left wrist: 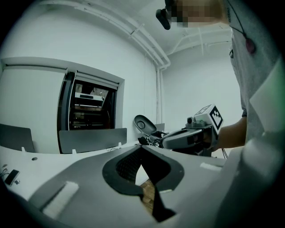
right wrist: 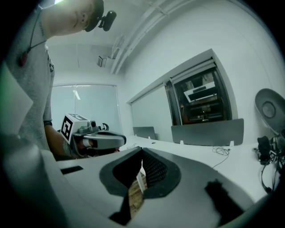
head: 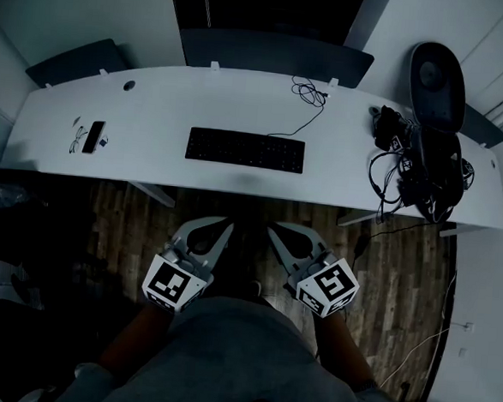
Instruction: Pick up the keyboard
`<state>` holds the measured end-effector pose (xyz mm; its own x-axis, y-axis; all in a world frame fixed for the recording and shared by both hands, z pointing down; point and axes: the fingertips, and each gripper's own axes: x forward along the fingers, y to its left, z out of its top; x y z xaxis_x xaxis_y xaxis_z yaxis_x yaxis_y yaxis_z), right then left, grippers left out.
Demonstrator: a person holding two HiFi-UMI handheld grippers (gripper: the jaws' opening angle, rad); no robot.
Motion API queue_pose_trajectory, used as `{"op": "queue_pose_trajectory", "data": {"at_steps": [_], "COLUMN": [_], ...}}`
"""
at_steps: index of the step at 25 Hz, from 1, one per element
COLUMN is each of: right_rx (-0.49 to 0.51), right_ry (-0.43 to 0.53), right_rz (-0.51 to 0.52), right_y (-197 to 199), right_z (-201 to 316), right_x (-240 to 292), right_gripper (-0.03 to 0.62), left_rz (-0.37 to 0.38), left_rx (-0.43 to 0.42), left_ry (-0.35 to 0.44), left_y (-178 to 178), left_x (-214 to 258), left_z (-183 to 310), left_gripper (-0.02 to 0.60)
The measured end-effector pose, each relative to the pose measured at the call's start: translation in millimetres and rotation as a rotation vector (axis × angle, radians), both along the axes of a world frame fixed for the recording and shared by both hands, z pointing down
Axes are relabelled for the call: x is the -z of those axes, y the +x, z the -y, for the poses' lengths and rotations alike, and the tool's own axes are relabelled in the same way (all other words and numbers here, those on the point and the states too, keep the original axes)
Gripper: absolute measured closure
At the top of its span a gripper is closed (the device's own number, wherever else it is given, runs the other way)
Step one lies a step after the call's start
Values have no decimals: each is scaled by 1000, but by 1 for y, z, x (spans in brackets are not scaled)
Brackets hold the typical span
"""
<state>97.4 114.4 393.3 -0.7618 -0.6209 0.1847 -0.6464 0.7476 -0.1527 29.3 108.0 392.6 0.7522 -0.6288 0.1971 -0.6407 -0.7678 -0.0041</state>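
A black keyboard (head: 245,149) lies flat near the middle of the long white desk (head: 155,103), its thin cable (head: 307,97) curling off to the back right. Both grippers hang over the wooden floor in front of the desk, short of the keyboard. My left gripper (head: 226,227) is shut with nothing in it, its tips pointing toward the desk. My right gripper (head: 272,232) is shut and empty too, beside the left one. In the left gripper view the jaws (left wrist: 141,149) meet at the tip; in the right gripper view the jaws (right wrist: 141,151) likewise touch.
A phone (head: 94,136) with small items lies at the desk's left end. A tangle of black cables and gear (head: 413,164) sits at the right end, beside a black chair (head: 439,76). Grey divider panels (head: 274,56) stand behind the desk.
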Motion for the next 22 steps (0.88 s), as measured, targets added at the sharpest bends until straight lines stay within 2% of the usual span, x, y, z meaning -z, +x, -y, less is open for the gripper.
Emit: {"op": "queue_pose_trajectory", "data": {"at_steps": [8, 13, 17, 20, 22], "right_rx": [-43, -59, -53, -49, -49], "right_ry": [-30, -48, -70, -85, -94], "right_rz": [-27, -23, -29, -39, -44], "right_y": [1, -3, -11, -17, -23], "right_z": [55, 90, 115, 134, 145], "right_x": [-8, -12, -20, -26, -29], "right_gripper": [579, 579, 579, 579, 579], "left_rz": [-24, -8, -6, -21, -7], "left_rx": [-32, -52, -62, -53, -59], "left_ry": [-20, -34, -48, -92, -86], "left_y": [-4, -6, -11, -15, -21], "left_x": [-8, -14, -20, -22, -27], "left_z": [57, 93, 121, 140, 153], "left_gripper": [574, 574, 574, 574, 574]}}
